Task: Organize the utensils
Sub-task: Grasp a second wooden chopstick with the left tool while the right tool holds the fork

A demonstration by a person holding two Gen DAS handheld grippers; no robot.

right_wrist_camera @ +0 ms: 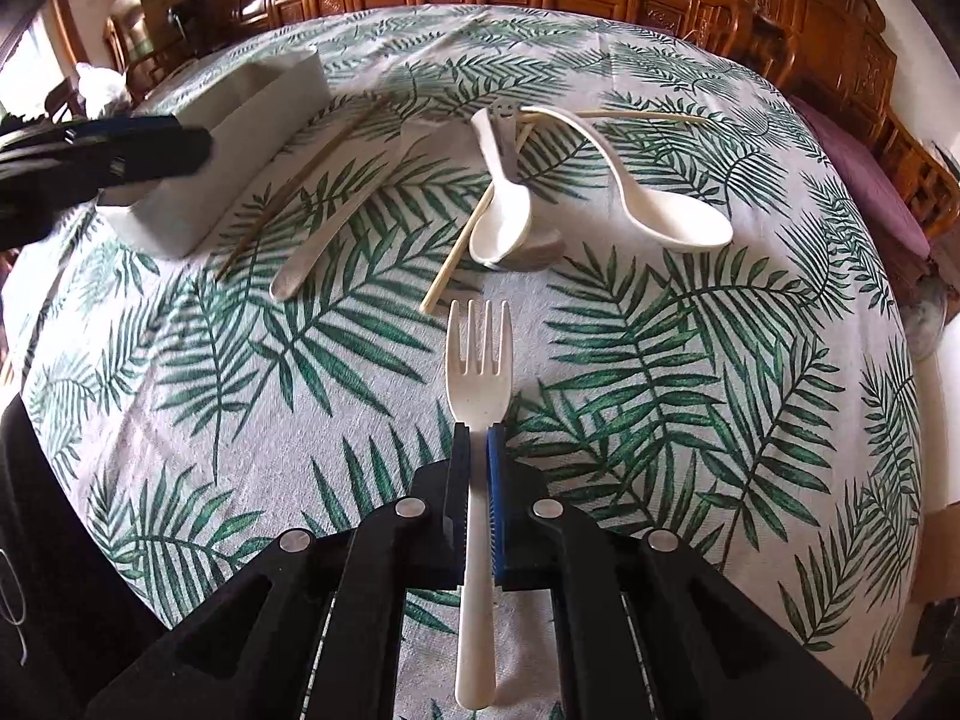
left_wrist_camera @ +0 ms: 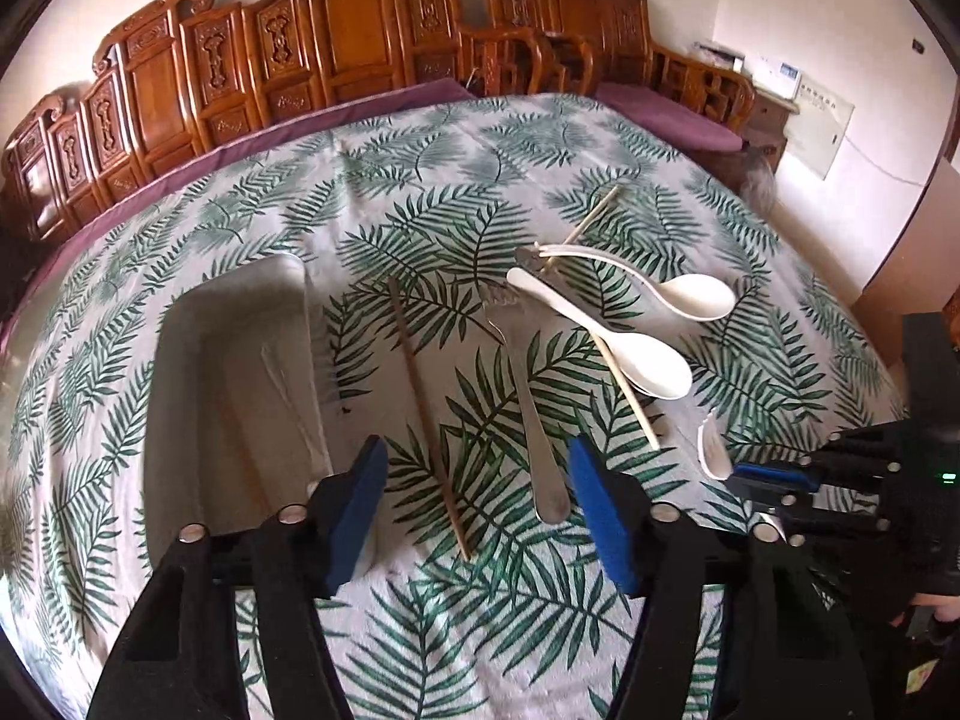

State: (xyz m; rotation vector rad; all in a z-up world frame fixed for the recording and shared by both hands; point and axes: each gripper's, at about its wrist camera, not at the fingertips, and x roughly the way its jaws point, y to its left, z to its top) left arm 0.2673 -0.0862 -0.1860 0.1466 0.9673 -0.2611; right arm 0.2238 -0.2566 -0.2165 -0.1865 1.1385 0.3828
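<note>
Carved wooden benches [left_wrist_camera: 360, 48] line the wall behind a table under a leaf-print cloth [right_wrist_camera: 690, 390]. Right gripper [right_wrist_camera: 478, 438] has its fingers pinched on the neck of a white fork [right_wrist_camera: 477, 360], tines pointing ahead, handle running back between the pads. Left gripper [left_wrist_camera: 477, 480] stands spread above a brown chopstick [left_wrist_camera: 429, 414] and a metal fork [left_wrist_camera: 534, 420], touching neither; a white tray [left_wrist_camera: 180, 360] lies just beside its left finger. Two white spoons [left_wrist_camera: 630, 354] sit mid-table
</note>
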